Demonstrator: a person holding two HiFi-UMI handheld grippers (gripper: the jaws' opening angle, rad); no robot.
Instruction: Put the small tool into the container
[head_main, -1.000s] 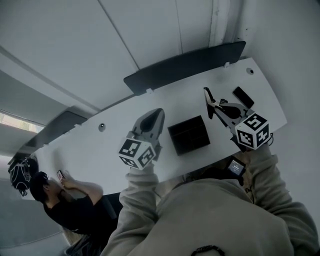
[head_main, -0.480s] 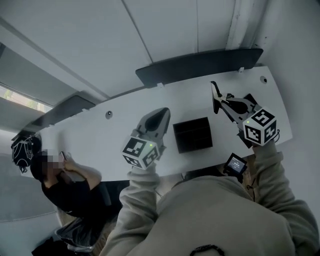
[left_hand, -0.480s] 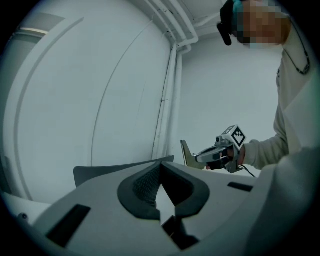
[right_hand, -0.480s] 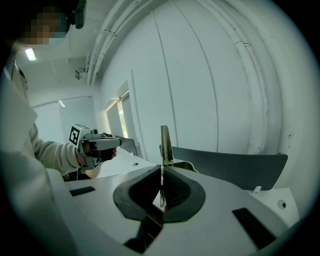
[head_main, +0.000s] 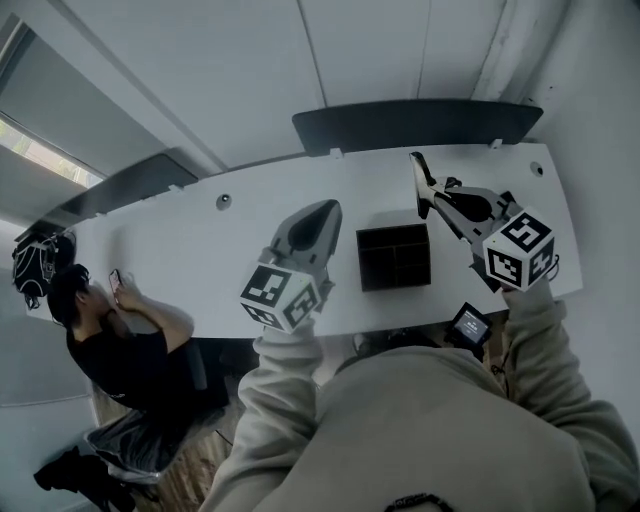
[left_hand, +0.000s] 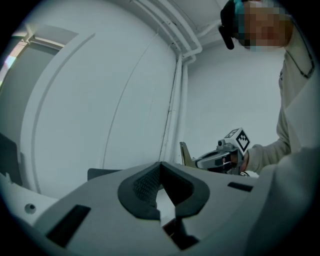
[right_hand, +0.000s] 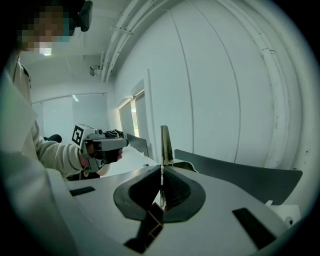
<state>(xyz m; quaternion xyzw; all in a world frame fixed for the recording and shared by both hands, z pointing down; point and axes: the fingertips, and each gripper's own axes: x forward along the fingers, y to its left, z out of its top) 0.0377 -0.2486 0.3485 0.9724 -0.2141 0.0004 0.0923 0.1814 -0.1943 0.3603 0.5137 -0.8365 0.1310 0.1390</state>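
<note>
The left tool (head_main: 322, 212), jaws closed tip to tip with nothing between them, and the right tool (head_main: 435, 197), jaws clamped on a thin flat piece (right_hand: 163, 142), both point forward, well apart.

You are working in an office. You stand at a long white desk (head_main: 200, 250) with dark divider panels (head_main: 420, 125) along its far edge and round cable grommets (head_main: 224, 201) set in its top. A black compartmented container (head_main: 394, 257) stands on it like a desk organiser. Further along the same desk another person (head_main: 110, 340) sits on a dark chair (head_main: 130, 440), a dark bag (head_main: 30, 265) near them. Plain white walls, exposed pipes (left_hand: 178, 100) and a strip of window (head_main: 50, 150) surround you.
</note>
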